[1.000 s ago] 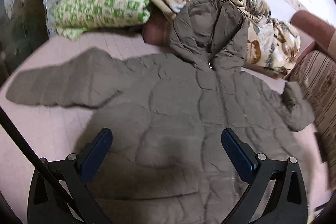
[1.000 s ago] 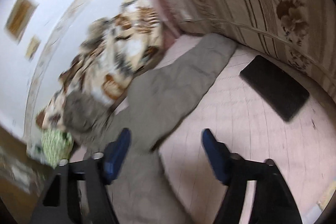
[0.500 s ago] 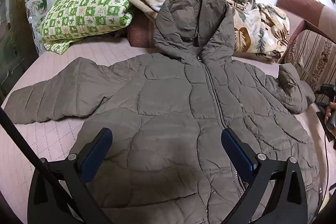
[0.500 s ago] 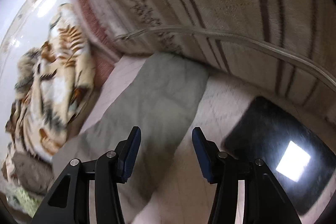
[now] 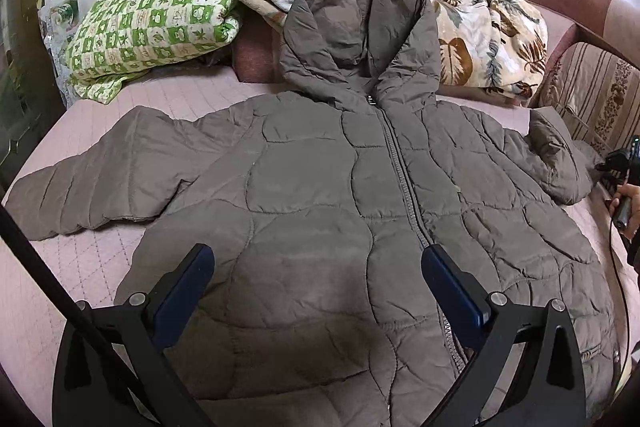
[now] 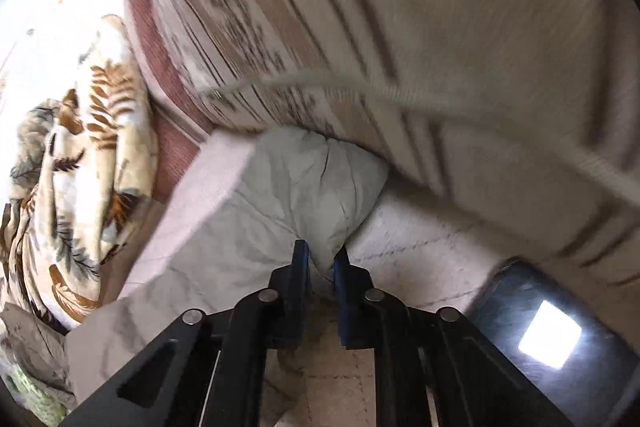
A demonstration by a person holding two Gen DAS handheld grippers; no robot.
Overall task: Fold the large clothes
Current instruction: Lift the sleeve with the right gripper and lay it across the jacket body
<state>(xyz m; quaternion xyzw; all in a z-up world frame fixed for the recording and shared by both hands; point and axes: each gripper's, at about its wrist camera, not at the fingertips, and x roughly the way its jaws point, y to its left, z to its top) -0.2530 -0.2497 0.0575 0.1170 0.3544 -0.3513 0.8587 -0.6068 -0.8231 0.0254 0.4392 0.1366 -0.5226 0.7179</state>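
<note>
You are viewing one jacket (image 5: 320, 211), which is showing one hood (image 5: 360, 27), one zipper (image 5: 404, 187) and two sleeves: one (image 5: 108, 171) is lying spread at the left, and one (image 5: 560, 155) is lying bunched at the right. You are operating two grippers: the left gripper (image 5: 318, 275) and the right gripper (image 6: 320, 259), each presenting two blue fingers (image 5: 184, 287). You are also seeing one green checked pillow (image 5: 148, 27), one leaf-print blanket (image 5: 472, 39), one striped cushion (image 6: 400, 27) and one dark device (image 6: 552, 343).
</note>
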